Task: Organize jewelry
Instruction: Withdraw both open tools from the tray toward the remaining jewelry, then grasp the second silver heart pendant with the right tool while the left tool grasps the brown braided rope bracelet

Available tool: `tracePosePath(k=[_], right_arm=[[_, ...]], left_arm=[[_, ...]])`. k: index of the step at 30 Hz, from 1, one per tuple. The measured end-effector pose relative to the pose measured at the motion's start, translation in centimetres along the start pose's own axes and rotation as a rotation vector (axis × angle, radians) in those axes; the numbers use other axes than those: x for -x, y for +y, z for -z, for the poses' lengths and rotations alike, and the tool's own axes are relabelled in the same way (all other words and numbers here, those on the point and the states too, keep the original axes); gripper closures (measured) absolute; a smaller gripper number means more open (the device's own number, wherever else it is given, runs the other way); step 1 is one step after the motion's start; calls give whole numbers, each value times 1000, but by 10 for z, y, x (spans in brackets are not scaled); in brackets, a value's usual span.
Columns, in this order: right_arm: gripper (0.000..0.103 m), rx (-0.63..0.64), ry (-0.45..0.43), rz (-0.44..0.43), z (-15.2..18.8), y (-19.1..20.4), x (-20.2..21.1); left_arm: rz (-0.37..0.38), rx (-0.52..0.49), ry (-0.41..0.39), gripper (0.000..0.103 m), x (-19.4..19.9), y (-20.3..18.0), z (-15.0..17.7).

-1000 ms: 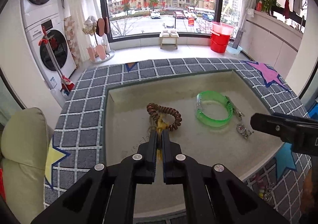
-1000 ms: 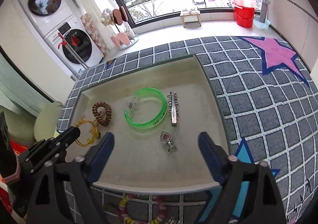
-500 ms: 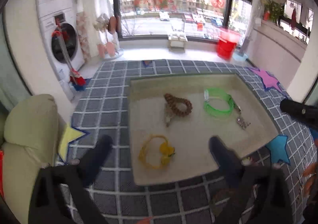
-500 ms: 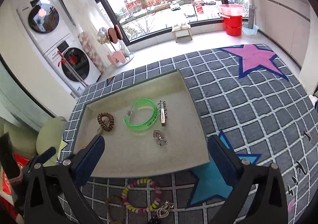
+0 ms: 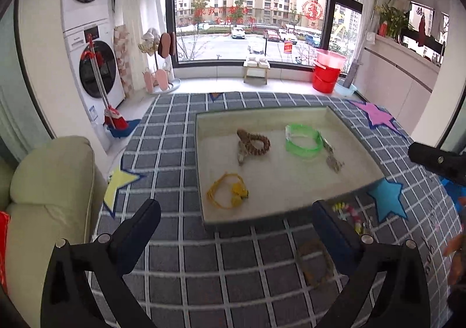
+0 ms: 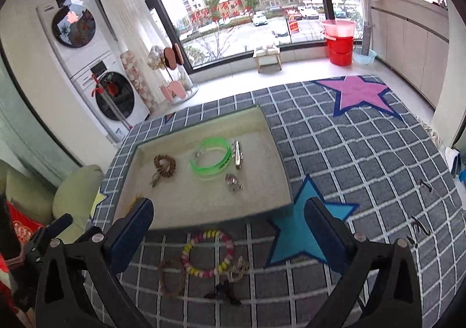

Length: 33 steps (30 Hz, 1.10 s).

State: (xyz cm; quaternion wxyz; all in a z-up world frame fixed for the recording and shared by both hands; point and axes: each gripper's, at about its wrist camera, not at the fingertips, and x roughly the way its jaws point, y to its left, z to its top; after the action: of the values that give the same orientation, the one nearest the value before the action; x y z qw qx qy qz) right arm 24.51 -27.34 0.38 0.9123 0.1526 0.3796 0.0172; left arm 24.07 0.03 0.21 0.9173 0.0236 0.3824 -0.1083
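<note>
The right claw's finger hides most of the yellow hair tie (image 6: pixel 134 200).

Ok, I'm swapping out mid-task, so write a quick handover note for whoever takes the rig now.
Left tongs: open, empty.
Right tongs: open, empty.
In the tray: yellow cord bracelet, brown bead bracelet, green bangle, silver hair clip, small silver charm.
On the rug in front of the tray: pastel bead bracelet, brown bracelet, silver pendant, small black piece.
Left: move those four into the tray.
</note>
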Motion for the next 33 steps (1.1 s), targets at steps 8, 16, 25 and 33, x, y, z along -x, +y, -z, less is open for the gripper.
tracePosePath(k=[8, 16, 25, 33], right_arm=[[0, 19, 71, 3, 20, -6, 13], [0, 9, 204, 10, 56, -20, 1], [0, 82, 253, 24, 90, -16, -6], [0, 140, 249, 34, 95, -4, -12]], left_arm=[[36, -17, 78, 0, 8, -13, 33], [12, -34, 150, 0, 1, -25, 51], [11, -15, 211, 0, -18, -26, 56], [8, -41, 233, 0, -32, -35, 54]])
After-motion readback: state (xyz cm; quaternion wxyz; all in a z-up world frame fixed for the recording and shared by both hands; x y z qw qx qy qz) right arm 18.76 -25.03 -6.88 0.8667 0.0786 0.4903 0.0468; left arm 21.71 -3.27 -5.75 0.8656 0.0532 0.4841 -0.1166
